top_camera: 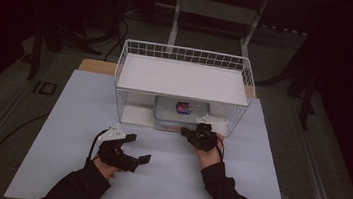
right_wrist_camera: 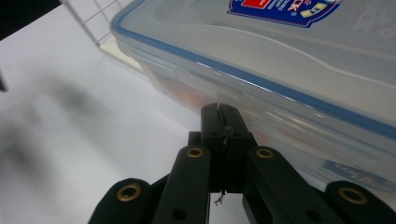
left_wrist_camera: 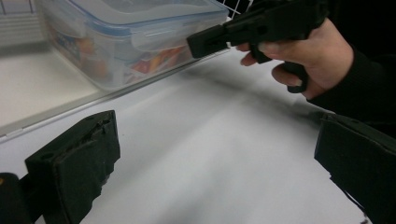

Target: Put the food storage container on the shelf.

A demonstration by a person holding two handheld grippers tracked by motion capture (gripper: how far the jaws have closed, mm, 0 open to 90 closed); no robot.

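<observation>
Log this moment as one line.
right claw: shut, tips at container front edge | left claw: open, idle | container: under wire rack

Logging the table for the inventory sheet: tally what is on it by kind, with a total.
Wire basket with a white shelf: 1
Clear plastic container with a blue-rimmed lid: 1
Hand-held tool: 2, left tool, right tool
Total: 4

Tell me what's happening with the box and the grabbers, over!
Right gripper shut, empty, tips at the box's front latch. Left gripper open, empty, resting on the table. Box sits under the wire rack, lid on. Nothing in the way.
</observation>
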